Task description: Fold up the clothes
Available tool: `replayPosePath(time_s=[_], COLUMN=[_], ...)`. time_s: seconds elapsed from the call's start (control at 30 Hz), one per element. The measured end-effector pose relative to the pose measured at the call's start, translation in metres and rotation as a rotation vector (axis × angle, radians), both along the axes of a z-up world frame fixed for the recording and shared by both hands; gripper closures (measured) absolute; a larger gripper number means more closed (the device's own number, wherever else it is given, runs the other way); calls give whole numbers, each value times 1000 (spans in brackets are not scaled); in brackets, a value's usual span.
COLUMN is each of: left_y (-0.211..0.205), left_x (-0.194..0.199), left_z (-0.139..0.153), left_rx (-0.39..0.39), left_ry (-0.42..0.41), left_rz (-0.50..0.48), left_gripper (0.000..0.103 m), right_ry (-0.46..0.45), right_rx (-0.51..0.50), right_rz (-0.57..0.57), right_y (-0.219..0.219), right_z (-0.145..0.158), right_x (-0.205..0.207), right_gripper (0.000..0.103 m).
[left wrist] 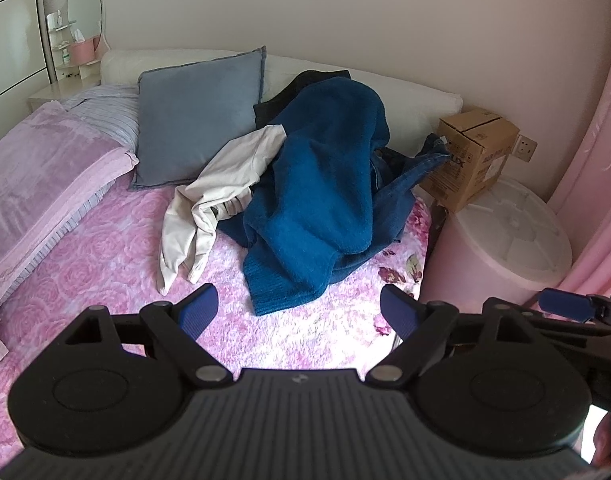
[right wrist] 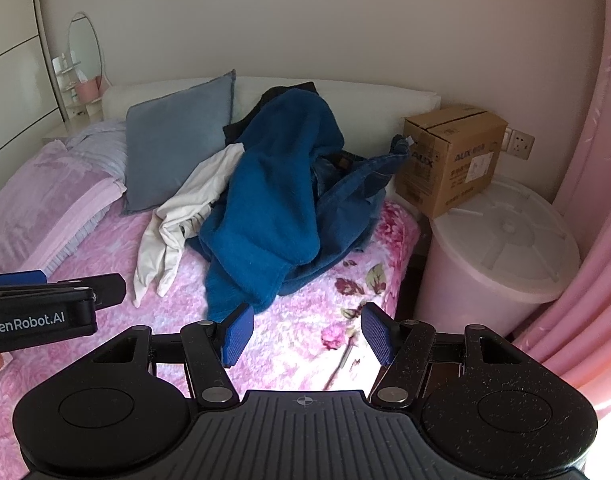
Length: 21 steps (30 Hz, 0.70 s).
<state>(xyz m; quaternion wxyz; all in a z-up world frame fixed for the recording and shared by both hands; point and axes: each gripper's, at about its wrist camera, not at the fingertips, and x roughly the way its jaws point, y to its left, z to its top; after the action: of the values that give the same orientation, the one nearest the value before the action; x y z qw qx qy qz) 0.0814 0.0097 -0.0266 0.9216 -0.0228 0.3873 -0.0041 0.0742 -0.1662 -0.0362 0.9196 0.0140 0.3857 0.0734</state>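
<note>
Mirror corner: a round mirror [left wrist: 85, 8] and small shelves stand at ten o'clock, beyond the head of the bed.
Bedding: a folded lilac blanket [left wrist: 45, 160] lies along the left side of the bed [left wrist: 105, 264], with a grey-blue cushion [left wrist: 197, 116] propped against the white headboard at eleven o'clock.
Left claw: the left claw [left wrist: 299, 312] hovers over the rose-pattern cover, blue pads spread wide, nothing between them.
Cream garment: a pale top [left wrist: 209, 200] trails out of the heap's left side, sleeves pointing back toward the left claw, at about eleven o'clock from it.
Blue sweater: the fuzzy blue sweater [left wrist: 317, 184] sits on top of the heap in the middle of the bed, crumpled, not yet folded; its long axis runs from the headboard down toward the claws, with its ribbed hem nearest.
Key relation: the hem lies at twelve o'clock just ahead of the left claw and at about eleven o'clock from the right claw [right wrist: 305, 332]; I judge both near it but not touching.
Jeans: dark jeans [right wrist: 357, 192] lie beneath the sweater's right side, one leg reaching toward a cardboard box [right wrist: 453, 160] at one o'clock.
Right claw: pads spread, empty, over the bed's right edge.
Bin: a pink lidded bin [right wrist: 497, 256] stands at two o'clock.
</note>
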Motion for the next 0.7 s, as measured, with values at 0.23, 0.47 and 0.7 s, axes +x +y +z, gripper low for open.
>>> replayPosePath(time_s=[0.23, 0.47, 0.7], left_y=[-13, -37, -69], left_x=[31, 94, 177], left_z=[-11, -31, -51], left_rx=[2, 13, 7], left_ry=[29, 72, 128], left_rz=[-12, -21, -28], left_gripper=[17, 17, 19], right_ry=[40, 121, 163], right_rx=[34, 95, 122], right_rz=[-6, -34, -30], right_y=[-18, -50, -83], right_z=[-14, -40, -59], right_x=[29, 90, 169], right_gripper=[40, 40, 40])
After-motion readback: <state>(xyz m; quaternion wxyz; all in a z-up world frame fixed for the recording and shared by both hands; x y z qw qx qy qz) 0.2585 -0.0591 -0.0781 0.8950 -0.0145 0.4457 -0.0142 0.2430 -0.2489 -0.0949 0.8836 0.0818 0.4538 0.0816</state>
